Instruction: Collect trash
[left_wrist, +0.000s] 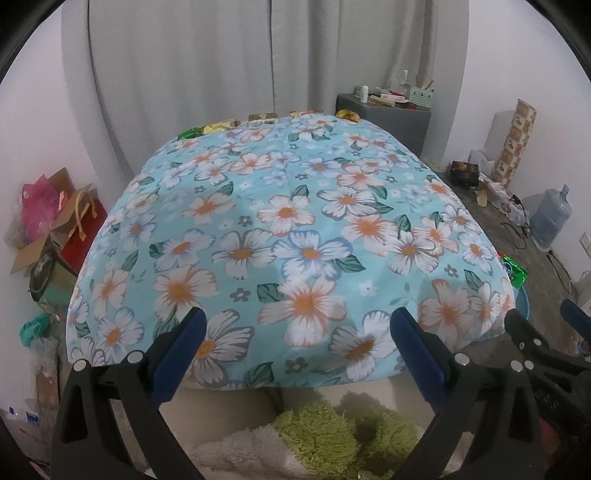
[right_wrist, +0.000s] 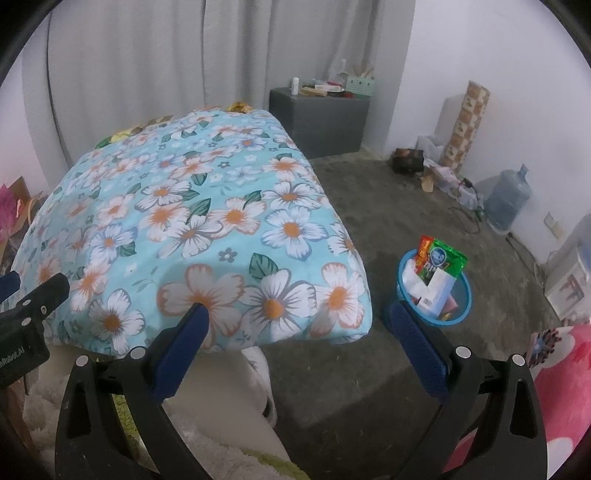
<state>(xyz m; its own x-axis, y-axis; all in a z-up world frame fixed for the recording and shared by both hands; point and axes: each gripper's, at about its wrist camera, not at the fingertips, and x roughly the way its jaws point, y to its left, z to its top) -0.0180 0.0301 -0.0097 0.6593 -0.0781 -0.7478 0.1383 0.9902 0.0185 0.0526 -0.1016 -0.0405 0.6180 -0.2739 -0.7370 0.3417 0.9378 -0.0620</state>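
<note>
A table under a blue flowered cloth (left_wrist: 288, 229) fills the left wrist view and also shows in the right wrist view (right_wrist: 207, 229). Several snack wrappers lie along its far edge: a green one (left_wrist: 190, 133), a yellow one (left_wrist: 221, 126), a dark one (left_wrist: 263, 117) and a gold one (left_wrist: 348, 115). A blue trash basket (right_wrist: 436, 291) stands on the floor right of the table, with a green packet (right_wrist: 443, 260) and a white carton sticking out. My left gripper (left_wrist: 299, 323) is open and empty over the table's near edge. My right gripper (right_wrist: 299, 321) is open and empty at the table's near right corner.
A grey cabinet (right_wrist: 319, 118) with small items stands behind the table. A water jug (right_wrist: 508, 201), a patterned roll (right_wrist: 467, 125) and cables lie along the right wall. Bags and boxes (left_wrist: 55, 229) pile at the left. A green and white fluffy rug (left_wrist: 314, 439) lies below.
</note>
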